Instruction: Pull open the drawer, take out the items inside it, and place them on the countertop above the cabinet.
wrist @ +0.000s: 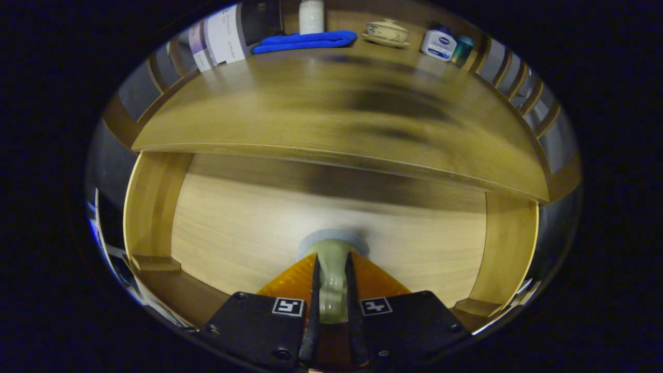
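Gripper view has us right up against the drawer [331,228], and we see its pale front panel filling the space under the countertop [331,119]. Our gripper [332,290] has both fingers pressed in on the knob [332,280], a pale rounded handle standing out from the middle of the drawer front, one finger on each side of it. So we have the pinch, and that looks like the first step in hand: the pull. The picture is smeared with motion, so we cannot tell how far the drawer is out, and we cannot see into it, so what lies inside is hidden from us.

Up on the countertop, along its far edge, we spot a blue cloth [305,41], a lidded cup on a saucer [386,32] and a small white jar [438,44] toward the far right corner. By our reckoning nearly everything is left: open the drawer, lift the things out, set them up top.
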